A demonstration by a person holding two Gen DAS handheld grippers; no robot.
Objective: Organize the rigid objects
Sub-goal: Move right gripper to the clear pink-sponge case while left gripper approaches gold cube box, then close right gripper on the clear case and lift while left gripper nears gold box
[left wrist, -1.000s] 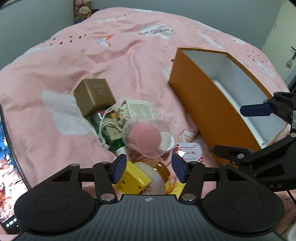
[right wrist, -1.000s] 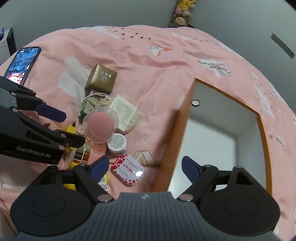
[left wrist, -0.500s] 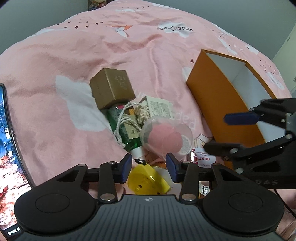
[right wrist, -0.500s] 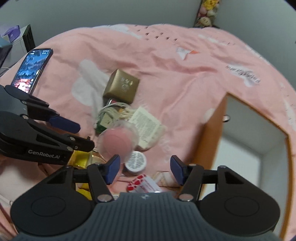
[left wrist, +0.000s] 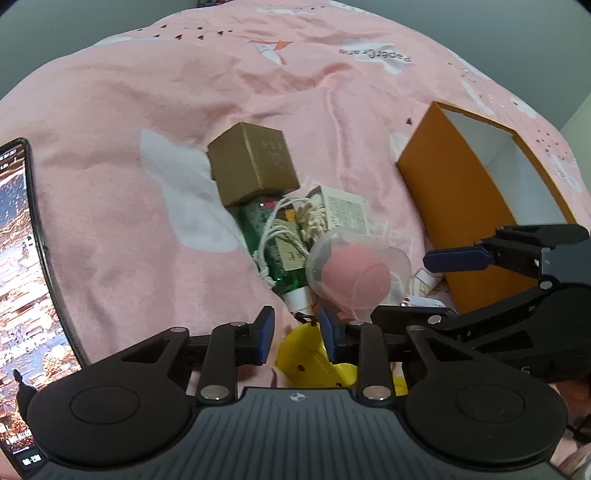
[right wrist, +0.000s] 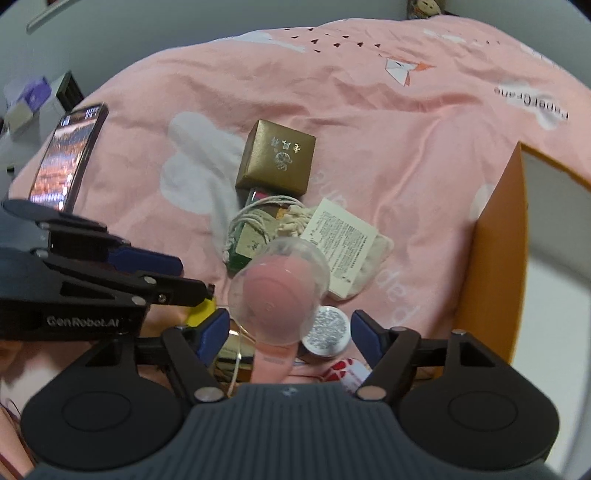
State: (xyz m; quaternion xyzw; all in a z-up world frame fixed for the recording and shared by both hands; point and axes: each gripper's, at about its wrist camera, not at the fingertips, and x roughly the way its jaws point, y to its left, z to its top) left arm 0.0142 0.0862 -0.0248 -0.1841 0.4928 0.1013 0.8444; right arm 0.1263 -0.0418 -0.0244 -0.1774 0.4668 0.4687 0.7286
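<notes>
A bed is covered by a pink duvet (left wrist: 110, 155) printed with white clouds, small hearts, a paper-crane figure and the words "PaperCrane". A smartphone (right wrist: 70, 151) lies on the duvet at its left edge, screen lit. Soft toys (right wrist: 424, 5) sit at the far end against a grey wall (right wrist: 184, 22); small boxes (right wrist: 26, 103) stand beside the bed.

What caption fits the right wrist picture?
Right gripper opening around a clear dome case holding a pink sponge, on a pink blanket.
</notes>
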